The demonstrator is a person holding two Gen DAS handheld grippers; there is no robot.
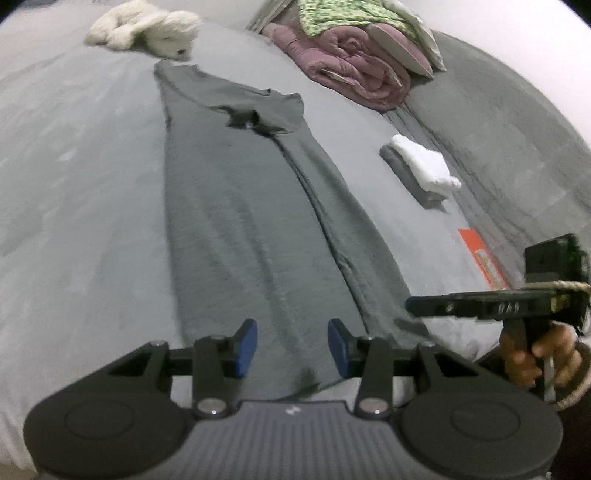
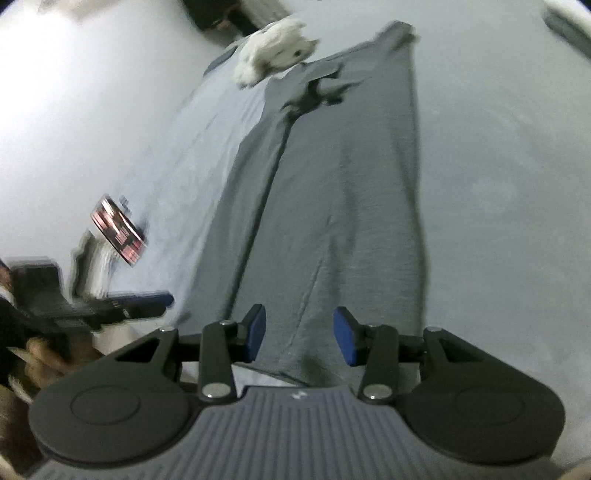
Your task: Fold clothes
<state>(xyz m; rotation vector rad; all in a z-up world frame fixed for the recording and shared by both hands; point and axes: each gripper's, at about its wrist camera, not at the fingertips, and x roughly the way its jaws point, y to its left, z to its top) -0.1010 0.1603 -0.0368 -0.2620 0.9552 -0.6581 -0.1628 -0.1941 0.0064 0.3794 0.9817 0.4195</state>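
The left gripper (image 1: 292,345) stands with its jaws apart, nothing between the blue pads (image 1: 246,347), just above the near hem of the dark grey garment (image 1: 236,206). The right gripper (image 2: 299,338) is likewise spread wide and empty, its blue pads (image 2: 258,332) hovering over the same near hem from the other side.

The garment lies flat and lengthwise on the bed (image 1: 74,184), its hem close to the bed's near edge and its neckline toward the far end. It is a soft, matte knit. One long side panel is folded inward over the body, making a straight lengthwise crease, so the shape is a long narrow strip. A black patch marks the neck area.

The bed is covered in a pale grey sheet, smooth with faint wrinkles. At its far end, just beyond the garment's top, rests a fluffy white plush toy (image 1: 147,27). Toward the far right corner sits a rolled, quilted mauve duvet (image 1: 351,70) with a green patterned cloth (image 1: 343,16) on top. Near the right edge lies a small folded stack (image 1: 421,166), white cloth upon grey. An orange label (image 1: 480,258) shows by that edge. A hand (image 1: 535,356) grips the right gripper's handle.
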